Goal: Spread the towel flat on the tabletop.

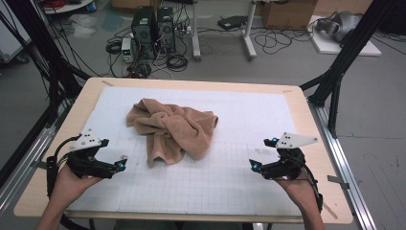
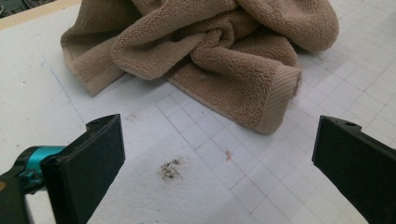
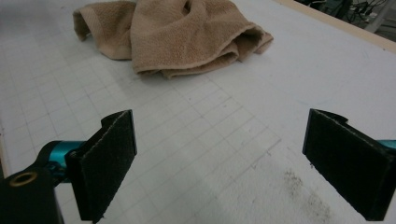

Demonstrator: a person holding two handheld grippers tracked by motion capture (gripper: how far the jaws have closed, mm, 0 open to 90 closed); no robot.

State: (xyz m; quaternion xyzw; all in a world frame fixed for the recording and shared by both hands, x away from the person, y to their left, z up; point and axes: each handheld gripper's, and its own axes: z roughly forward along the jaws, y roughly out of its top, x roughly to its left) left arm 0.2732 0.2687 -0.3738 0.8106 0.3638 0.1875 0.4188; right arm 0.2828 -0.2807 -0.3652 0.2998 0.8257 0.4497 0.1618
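A tan terry towel [image 1: 170, 128] lies crumpled on the white gridded mat [image 1: 239, 120], left of the mat's centre. My left gripper [image 1: 120, 163] hovers low at the mat's near left, open, a short way from the towel's near hanging corner. In the left gripper view the towel [image 2: 210, 42] lies ahead of the wide-apart jaws of this gripper [image 2: 219, 135], which hold nothing. My right gripper [image 1: 263, 153] is at the near right, open and pointing toward the towel. In the right gripper view the towel [image 3: 187, 32] is farther off, beyond that empty gripper [image 3: 223, 121].
The mat covers a wooden table [image 1: 306, 124]. Dark smudges mark the mat [image 2: 170, 169] near the left gripper and near the right one [image 3: 303, 191]. Black frame posts [image 1: 335, 81] flank the table. Computer towers [image 1: 153, 31] and cables sit on the floor beyond.
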